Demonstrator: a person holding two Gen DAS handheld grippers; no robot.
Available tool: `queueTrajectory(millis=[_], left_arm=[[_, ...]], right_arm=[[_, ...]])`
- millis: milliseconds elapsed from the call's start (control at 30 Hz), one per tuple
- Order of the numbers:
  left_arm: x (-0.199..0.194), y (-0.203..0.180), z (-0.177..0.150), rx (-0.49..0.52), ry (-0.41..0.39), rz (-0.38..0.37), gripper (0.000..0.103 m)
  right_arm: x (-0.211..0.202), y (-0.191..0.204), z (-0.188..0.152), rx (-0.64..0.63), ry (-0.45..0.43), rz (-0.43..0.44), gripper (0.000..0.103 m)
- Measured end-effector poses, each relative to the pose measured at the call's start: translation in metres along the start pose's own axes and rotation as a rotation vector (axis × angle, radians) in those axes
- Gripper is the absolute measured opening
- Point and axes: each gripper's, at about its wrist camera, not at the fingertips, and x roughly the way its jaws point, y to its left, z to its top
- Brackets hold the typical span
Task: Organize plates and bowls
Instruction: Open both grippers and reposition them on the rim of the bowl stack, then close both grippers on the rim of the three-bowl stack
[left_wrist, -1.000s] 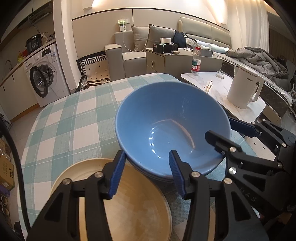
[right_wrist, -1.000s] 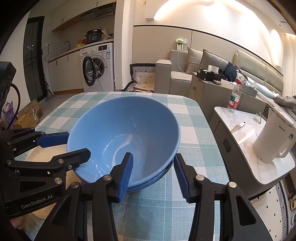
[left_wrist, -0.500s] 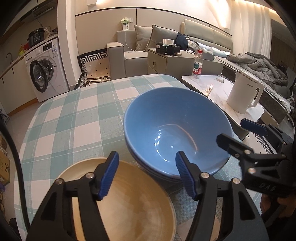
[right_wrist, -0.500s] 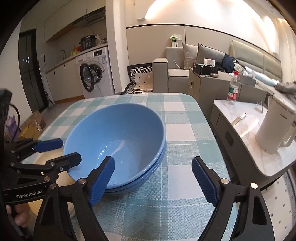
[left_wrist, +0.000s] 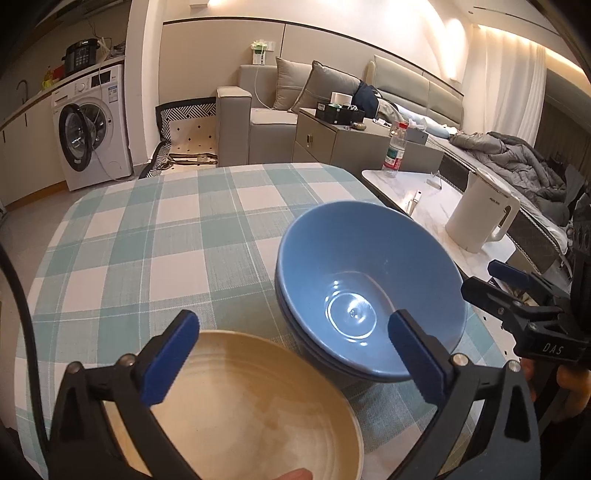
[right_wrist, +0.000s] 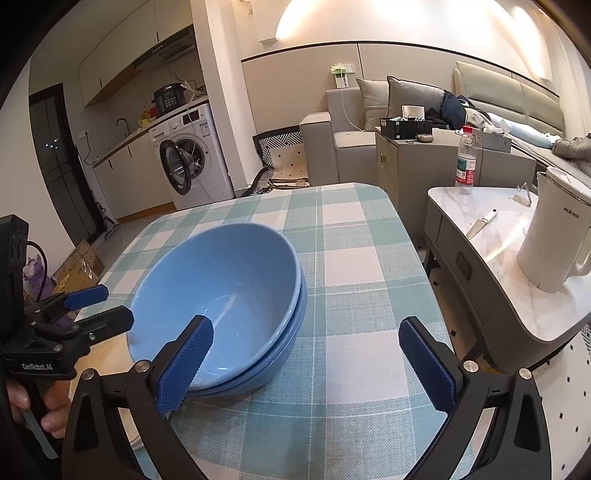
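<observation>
Two blue bowls (left_wrist: 369, 288) are sitting nested one inside the other on the checked tablecloth (left_wrist: 147, 240), and both grippers are hanging over the table with nothing between their pads. From the left wrist view, the left gripper (left_wrist: 291, 354) is spreading its blue-padded fingers (left_wrist: 171, 356) wide; the nested bowls are lying at about one o'clock from its gap, with the right-hand pad overlapping the near rim in the picture, though I cannot tell whether it is touching. Directly below that gap, at six o'clock, a cream plate (left_wrist: 258, 413) is resting flat on the cloth, just beside the bowls and running under the gripper.

From the right wrist view, the right gripper (right_wrist: 306, 365) is also gaping wide. The bowls (right_wrist: 221, 295) are sitting at about eleven o'clock from its gap, the left pad crossing in front of their near edge, while the right pad is hanging over bare cloth well apart from them. The left gripper (right_wrist: 92, 306) is showing at nine o'clock, on the far side of the bowls.

Off the table at two o'clock, a white kettle (right_wrist: 554, 236) is standing upright on a marble side table (right_wrist: 480, 254), with a water bottle (right_wrist: 466, 160) near its far edge.
</observation>
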Motion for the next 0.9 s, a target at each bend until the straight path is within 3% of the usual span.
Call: queueTrajectory(millis=[367,900], left_arm=[[0.021,0.008,0.006,-0.001,0.029,0.005,0.103],[0.04,0.012,0.005,-0.028,0.089,-0.001,0.101]], right_arm=[[0.019,-0.01,0.015,0.034,-0.01,-0.001,0.102],[0.039,0.0,0.0,0.057,0.034,0.128,0.101]])
